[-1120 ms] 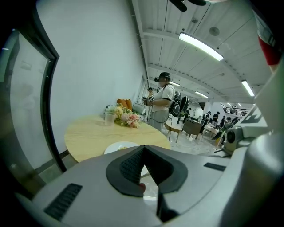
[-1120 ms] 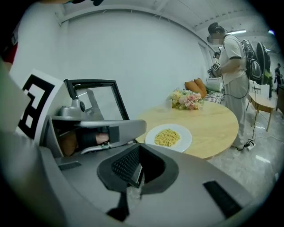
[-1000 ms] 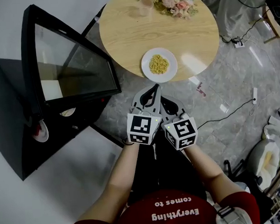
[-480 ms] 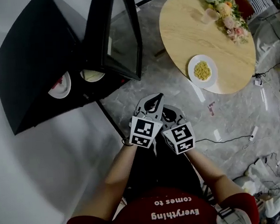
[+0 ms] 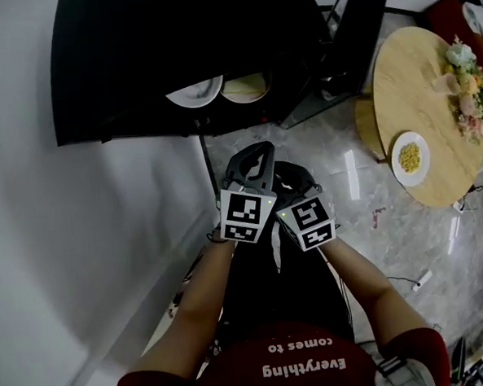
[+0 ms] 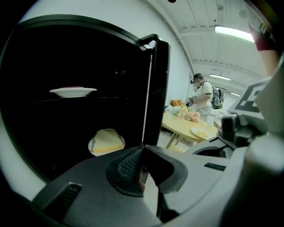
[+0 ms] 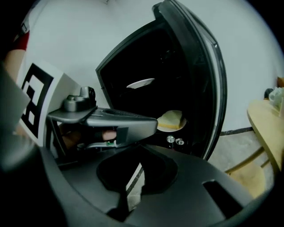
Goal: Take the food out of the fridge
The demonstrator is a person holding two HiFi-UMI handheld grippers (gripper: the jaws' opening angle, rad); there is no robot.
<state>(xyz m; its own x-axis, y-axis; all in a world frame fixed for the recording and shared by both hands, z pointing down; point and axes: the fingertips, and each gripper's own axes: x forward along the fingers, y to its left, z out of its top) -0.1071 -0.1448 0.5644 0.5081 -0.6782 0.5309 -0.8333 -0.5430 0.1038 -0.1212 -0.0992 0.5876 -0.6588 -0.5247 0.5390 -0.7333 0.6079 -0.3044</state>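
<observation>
Black fridge (image 5: 136,64) stands with its door (image 6: 158,88) open. Inside it, a plate of yellow food (image 6: 106,142) sits low, with a white plate (image 6: 73,91) on the shelf above. Outside the fridge, facing its opening, the left gripper (image 6: 143,149) and right gripper (image 7: 141,145) hover side by side, fingers closed and empty.

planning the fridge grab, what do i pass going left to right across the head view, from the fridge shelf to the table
white plate → plate with a pale yellow slice → open fridge door → plate of yellow kernels on the round table → flowers
</observation>
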